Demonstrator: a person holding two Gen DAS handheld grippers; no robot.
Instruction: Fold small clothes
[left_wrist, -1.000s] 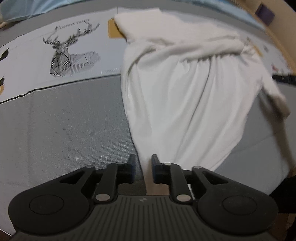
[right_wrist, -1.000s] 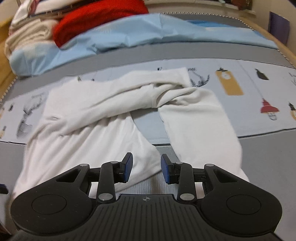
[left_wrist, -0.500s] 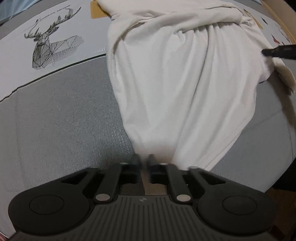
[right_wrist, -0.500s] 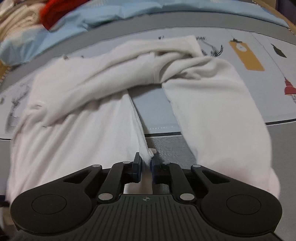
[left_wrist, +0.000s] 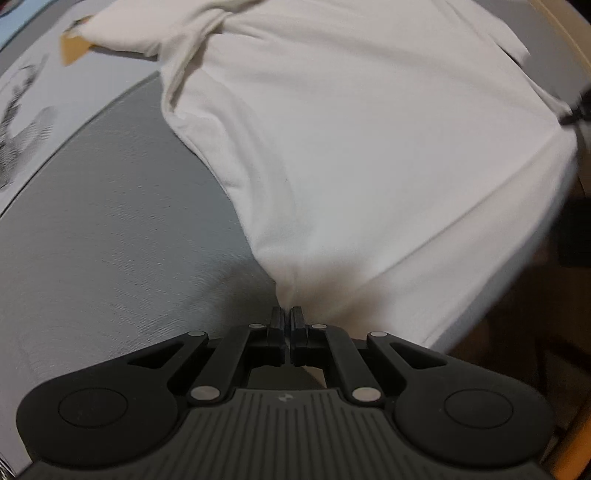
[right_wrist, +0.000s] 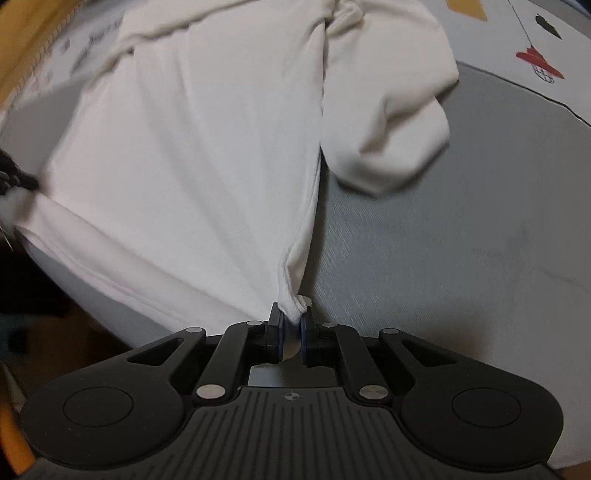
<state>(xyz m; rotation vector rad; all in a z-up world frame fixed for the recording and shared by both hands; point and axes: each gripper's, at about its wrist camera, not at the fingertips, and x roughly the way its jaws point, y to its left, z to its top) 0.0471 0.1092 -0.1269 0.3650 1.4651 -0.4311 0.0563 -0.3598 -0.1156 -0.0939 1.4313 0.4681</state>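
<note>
Bed (left_wrist: 110, 229): grey woven cover fills the lower left of the left wrist view and the right half of the right wrist view; a pale printed band with drawings runs along the upper edges.

White garment (left_wrist: 351, 140): soft knit, spread across the upper and centre of both views on the bed. One loose part (right_wrist: 388, 122) lies rolled over itself at upper centre-right of the right wrist view. Its near hem is stretched between the two tools. No fold is made yet; judged an early stage, with edges gripped and every fold still to do.

Left tool (left_wrist: 287, 317): lower centre, closed to a sliver, pinching a corner of the garment's hem.

Right tool (right_wrist: 291, 321): lower centre, narrow, clamped on a bunched corner of the garment that pokes out above the pads.

Room: a tan wooden edge at the frame corners; little else is legible.
</note>
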